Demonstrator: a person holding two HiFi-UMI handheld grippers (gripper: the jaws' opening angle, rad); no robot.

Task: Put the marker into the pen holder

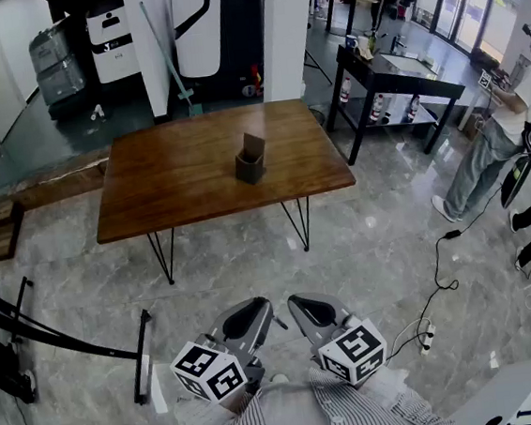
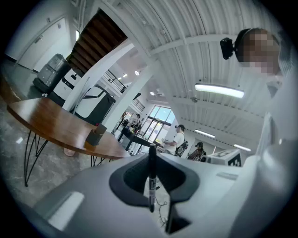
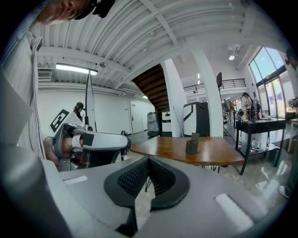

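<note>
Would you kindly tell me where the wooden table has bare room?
The table is bare all round the pen holder: widest between it and the left edge, narrower toward the right edge. Nowhere is crowded.

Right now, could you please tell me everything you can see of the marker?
The marker is slim and black, with a pale printed band on its barrel. It stands upright, pinched between the dark pads of the left tool. Nothing else touches it, and it is held away from the wooden table.
</note>
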